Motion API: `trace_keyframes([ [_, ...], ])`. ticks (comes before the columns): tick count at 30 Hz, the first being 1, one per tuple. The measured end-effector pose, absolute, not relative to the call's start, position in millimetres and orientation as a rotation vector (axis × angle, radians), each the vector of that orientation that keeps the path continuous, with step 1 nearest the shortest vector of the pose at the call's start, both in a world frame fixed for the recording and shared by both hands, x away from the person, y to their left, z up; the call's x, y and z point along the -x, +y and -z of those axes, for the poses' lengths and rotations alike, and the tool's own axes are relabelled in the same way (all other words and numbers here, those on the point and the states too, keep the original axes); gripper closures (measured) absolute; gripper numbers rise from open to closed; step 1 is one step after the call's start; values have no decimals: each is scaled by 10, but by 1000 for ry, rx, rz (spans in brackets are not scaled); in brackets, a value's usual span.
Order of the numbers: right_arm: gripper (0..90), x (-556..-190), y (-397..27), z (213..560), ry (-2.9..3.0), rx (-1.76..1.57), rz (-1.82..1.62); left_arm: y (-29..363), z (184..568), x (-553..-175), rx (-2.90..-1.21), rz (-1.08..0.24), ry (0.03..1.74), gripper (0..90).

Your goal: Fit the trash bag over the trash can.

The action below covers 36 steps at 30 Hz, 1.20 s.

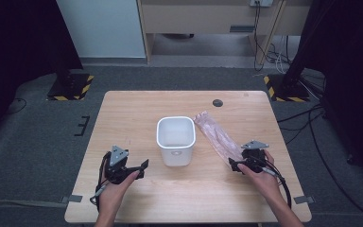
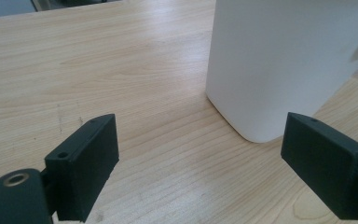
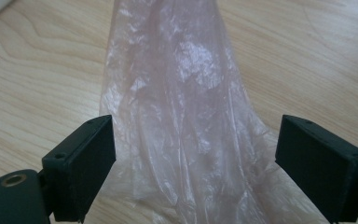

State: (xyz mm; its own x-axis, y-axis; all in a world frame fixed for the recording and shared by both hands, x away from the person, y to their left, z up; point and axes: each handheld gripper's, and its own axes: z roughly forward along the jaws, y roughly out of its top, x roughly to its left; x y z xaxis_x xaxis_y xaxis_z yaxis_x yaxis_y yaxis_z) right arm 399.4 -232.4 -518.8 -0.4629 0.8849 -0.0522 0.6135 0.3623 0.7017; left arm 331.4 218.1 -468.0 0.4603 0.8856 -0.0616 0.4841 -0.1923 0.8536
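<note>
A white bin (image 1: 176,140) stands upright and empty near the middle of the wooden table (image 1: 137,109). To its right lies a flat, pinkish, see-through plastic bag (image 1: 216,136), running from far left to near right. My right gripper (image 1: 237,165) sits at the bag's near end; in the right gripper view the bag (image 3: 186,121) lies between the wide-apart jaws, with neither pad pressing on it. My left gripper (image 1: 144,169) rests near the table's front left, open and holding nothing, pointing at the bin (image 2: 279,60).
A small dark round disc (image 1: 217,102) is set in the table near the far edge. Black stands with yellow-black striped bases (image 1: 71,87) and cables lie on the grey floor beyond the table. Bare wood stretches left of the bin.
</note>
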Motion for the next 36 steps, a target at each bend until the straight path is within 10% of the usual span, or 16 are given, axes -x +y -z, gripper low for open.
trace_keyframes([
  [12, 250, -4016, -2478, 5313, 2224, -1346, -906, 2189, 4683, -3316, -1825, -565, 1160, 109],
  [24, 809, -4049, -2814, 5297, 2194, -1365, -981, 2200, 4691, -3321, -1816, -559, 1171, 110],
  [36, 892, -4003, -3003, 5026, 2206, -1296, -1123, 2234, 4680, -3326, -1800, -552, 1179, 111],
])
